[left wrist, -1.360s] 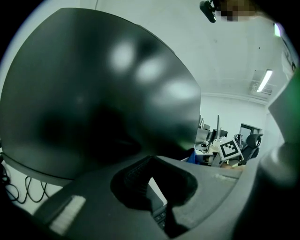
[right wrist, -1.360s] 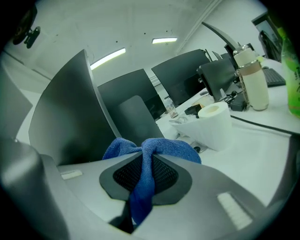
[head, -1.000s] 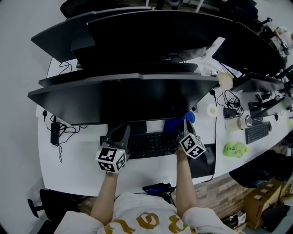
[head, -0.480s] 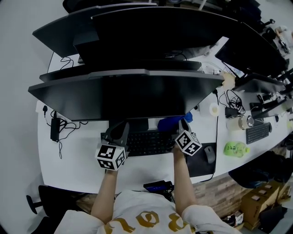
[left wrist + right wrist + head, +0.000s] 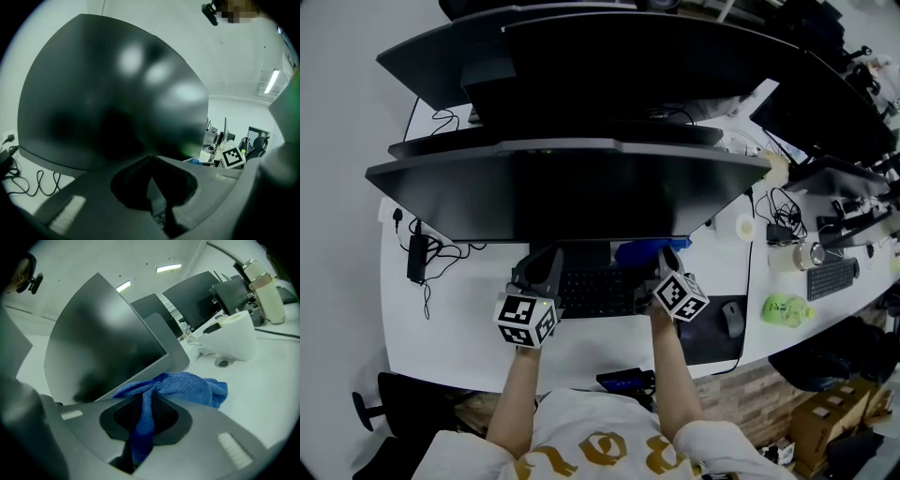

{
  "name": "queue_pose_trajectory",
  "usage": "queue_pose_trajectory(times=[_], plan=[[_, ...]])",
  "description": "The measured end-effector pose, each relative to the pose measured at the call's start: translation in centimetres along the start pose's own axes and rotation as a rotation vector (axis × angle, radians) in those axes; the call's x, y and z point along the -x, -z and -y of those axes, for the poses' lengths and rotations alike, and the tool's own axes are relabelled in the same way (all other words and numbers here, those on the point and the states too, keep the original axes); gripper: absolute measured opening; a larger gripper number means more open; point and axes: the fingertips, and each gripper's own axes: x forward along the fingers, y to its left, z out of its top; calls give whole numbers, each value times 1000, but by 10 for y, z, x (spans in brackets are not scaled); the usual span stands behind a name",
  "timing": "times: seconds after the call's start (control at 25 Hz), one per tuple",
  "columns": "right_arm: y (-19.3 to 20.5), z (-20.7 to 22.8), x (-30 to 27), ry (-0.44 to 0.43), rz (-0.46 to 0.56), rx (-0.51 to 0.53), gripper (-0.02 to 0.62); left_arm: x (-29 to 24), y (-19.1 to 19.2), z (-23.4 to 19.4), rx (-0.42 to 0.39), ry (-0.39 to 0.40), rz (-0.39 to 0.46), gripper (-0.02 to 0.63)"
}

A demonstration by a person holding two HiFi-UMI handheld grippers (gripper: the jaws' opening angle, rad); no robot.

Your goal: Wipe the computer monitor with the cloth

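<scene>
L gripper [image 5: 152,187] is held w/ jaws together, empty, below the monitor [image 5: 562,192], over the keyboard [image 5: 595,292]; R gripper [image 5: 140,437] is clamped on the blue cloth [image 5: 187,385] near the screen's lower right edge; only a thin strand is pinched, so it could be pulled free in wiping, & the screen scraped by bare jaws.

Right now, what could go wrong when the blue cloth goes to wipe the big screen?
The right gripper pinches only a thin bunched strip of the cloth, so it might slip out while rubbing. Most of the cloth bunches off to one side, so a hard jaw tip could touch and scratch the monitor.
</scene>
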Motion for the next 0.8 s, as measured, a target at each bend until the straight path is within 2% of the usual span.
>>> queue_pose_trajectory(times=[0.8], plan=[[36, -53, -15, -113, -52, -27, 75, 14, 7, -24, 23, -61, 0, 2]])
